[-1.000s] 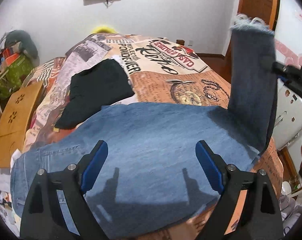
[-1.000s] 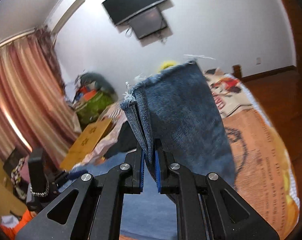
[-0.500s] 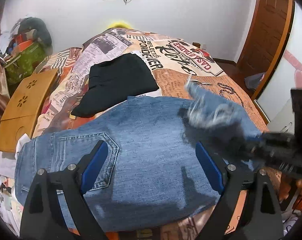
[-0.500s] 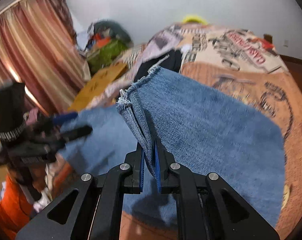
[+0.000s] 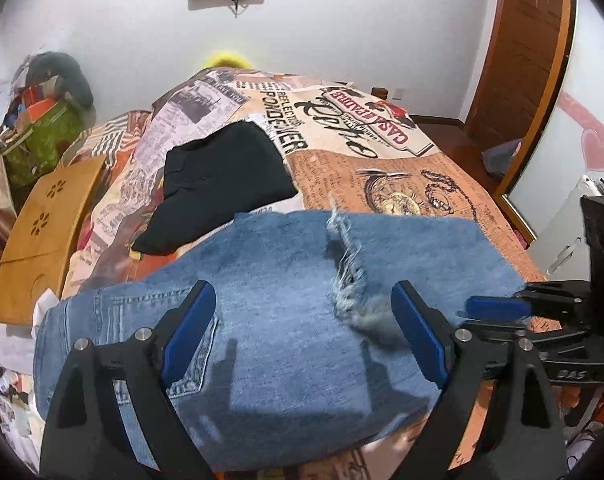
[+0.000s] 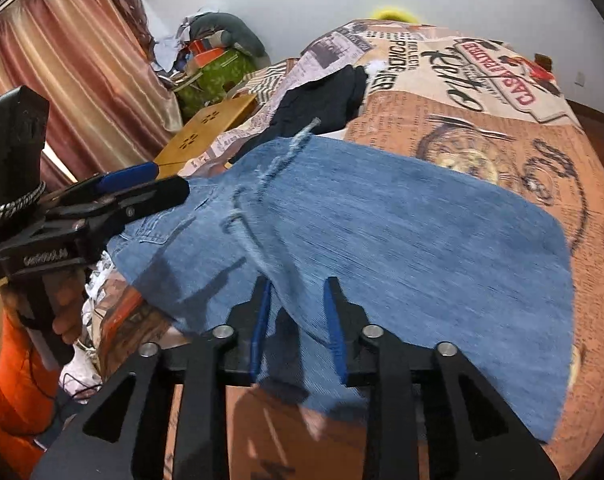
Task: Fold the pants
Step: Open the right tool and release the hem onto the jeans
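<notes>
1. Two grippers above jeans (image 5: 285,280) lying folded on the bed (image 5: 402,168), frayed hem (image 5: 348,276) on top, near the back pocket (image 5: 189,344).
2. Left gripper (image 5: 304,336): fingers spread wide, holding nothing.
3. Right gripper (image 6: 297,320): fingers apart, nothing pinched between them.
4. Risk: near edge overhanging the bed; likely slide-off or a crooked fold if tugged unevenly.
5. Black garment (image 5: 221,176) just beside; possible snagging.

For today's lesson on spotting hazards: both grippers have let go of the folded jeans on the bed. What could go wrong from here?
1. The jeans overhang the near edge of the bed, so they might slide off.
2. The frayed hem lies crooked across the lower layer, so the next fold may come out uneven.
3. The black garment touches the jeans' far edge and could get caught up.
</notes>
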Action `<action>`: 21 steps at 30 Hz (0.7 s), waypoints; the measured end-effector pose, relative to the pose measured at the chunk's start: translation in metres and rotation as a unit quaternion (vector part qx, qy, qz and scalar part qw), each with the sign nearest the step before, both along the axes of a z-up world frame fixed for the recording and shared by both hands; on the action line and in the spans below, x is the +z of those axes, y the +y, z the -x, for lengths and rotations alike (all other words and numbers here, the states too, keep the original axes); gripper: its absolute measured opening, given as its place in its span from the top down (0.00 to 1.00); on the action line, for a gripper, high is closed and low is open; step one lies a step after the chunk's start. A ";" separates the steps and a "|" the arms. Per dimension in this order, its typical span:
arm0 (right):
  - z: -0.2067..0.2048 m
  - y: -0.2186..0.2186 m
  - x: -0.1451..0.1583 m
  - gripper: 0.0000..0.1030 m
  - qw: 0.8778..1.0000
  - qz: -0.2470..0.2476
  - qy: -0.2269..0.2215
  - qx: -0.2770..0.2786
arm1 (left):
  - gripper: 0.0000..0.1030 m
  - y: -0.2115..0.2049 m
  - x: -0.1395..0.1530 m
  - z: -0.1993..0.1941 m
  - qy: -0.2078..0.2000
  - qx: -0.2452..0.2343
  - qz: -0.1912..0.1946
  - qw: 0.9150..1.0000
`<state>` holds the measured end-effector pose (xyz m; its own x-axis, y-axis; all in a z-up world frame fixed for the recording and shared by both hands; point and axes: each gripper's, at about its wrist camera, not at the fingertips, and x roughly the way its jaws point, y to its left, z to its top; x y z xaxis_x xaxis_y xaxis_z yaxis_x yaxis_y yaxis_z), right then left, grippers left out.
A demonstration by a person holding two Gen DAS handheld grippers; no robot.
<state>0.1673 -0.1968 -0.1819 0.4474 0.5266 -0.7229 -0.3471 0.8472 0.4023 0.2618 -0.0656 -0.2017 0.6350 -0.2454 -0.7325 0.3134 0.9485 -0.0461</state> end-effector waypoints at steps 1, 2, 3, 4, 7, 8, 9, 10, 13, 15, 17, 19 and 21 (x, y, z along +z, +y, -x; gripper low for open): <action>0.002 -0.006 0.004 0.68 1.000 0.001 -0.006 -0.005 | 0.12 -0.003 0.001 -0.001 -0.002 -0.003 -0.001 1.000; 0.004 -0.014 0.008 0.67 1.000 0.003 -0.014 -0.013 | 0.12 -0.007 0.003 -0.003 -0.003 -0.007 -0.002 1.000; 0.006 -0.023 0.013 0.67 0.999 0.005 -0.029 -0.025 | 0.12 -0.012 0.003 -0.006 -0.002 -0.011 -0.003 1.000; 0.008 -0.033 0.018 0.67 0.998 0.008 -0.045 -0.037 | 0.12 -0.016 0.004 -0.009 -0.001 -0.015 -0.003 1.000; 0.003 -0.055 0.025 0.67 0.995 0.023 -0.067 -0.069 | 0.12 -0.035 0.001 -0.020 0.008 -0.025 -0.003 1.000; -0.001 -0.062 0.023 0.67 0.994 0.027 -0.067 -0.083 | 0.12 -0.041 0.000 -0.025 0.014 -0.029 -0.001 0.999; -0.007 -0.070 0.021 0.67 0.993 0.028 -0.064 -0.095 | 0.12 -0.049 -0.003 -0.030 0.021 -0.035 0.003 0.999; -0.013 -0.076 0.017 0.67 0.992 0.030 -0.060 -0.104 | 0.13 -0.056 -0.006 -0.034 0.027 -0.041 0.005 0.999; -0.028 -0.087 0.000 0.67 0.991 0.037 -0.041 -0.119 | 0.19 -0.078 -0.018 -0.044 0.040 -0.049 -0.015 0.998; -0.033 -0.091 -0.015 0.67 0.992 0.033 -0.021 -0.119 | 0.24 -0.088 -0.032 -0.049 0.057 -0.058 -0.037 0.996; -0.034 -0.091 -0.033 0.67 0.993 0.025 0.010 -0.113 | 0.26 -0.093 -0.048 -0.050 0.074 -0.058 -0.065 0.993; -0.027 -0.091 -0.050 0.67 0.994 0.019 0.032 -0.104 | 0.26 -0.093 -0.062 -0.047 0.088 -0.061 -0.088 0.990; -0.014 -0.092 -0.052 0.67 0.994 0.017 0.024 -0.104 | 0.26 -0.089 -0.068 -0.039 0.092 -0.067 -0.092 0.989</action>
